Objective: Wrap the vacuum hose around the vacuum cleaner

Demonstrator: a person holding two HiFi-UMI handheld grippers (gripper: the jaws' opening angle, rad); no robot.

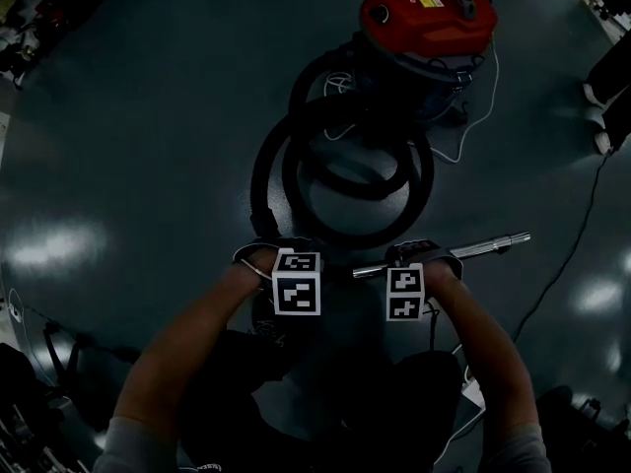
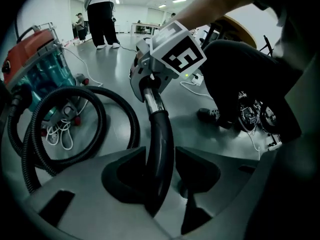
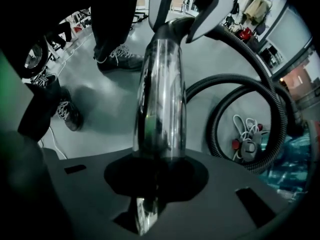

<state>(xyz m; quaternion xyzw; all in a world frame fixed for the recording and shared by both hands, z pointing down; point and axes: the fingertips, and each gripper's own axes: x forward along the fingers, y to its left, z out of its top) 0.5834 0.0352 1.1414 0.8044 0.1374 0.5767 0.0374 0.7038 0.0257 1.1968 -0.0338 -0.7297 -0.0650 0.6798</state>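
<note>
The shiny metal tube (image 1: 473, 248) is smooth, so it could slip through the right tool (image 1: 414, 260) and bang on the floor (image 1: 148, 146). The hose (image 1: 340, 180) is springy too. Its big loops lie on the floor just in front of the vacuum cleaner (image 1: 426, 16), not around it yet. They could pop open or drag if the end gets pulled hard. A white cord (image 2: 59, 134) lies right beside the vacuum cleaner and could get caught in a loop.

The left tool (image 1: 286, 262) is clamped on the black handle (image 2: 160, 149) at the end of the hose. The right tool is squeezing the metal tube. The two tools are side by side, across the loops from the vacuum cleaner. Both arms reach out and down. The right tool points straight at the floor, and the left one is tipped a bit.
</note>
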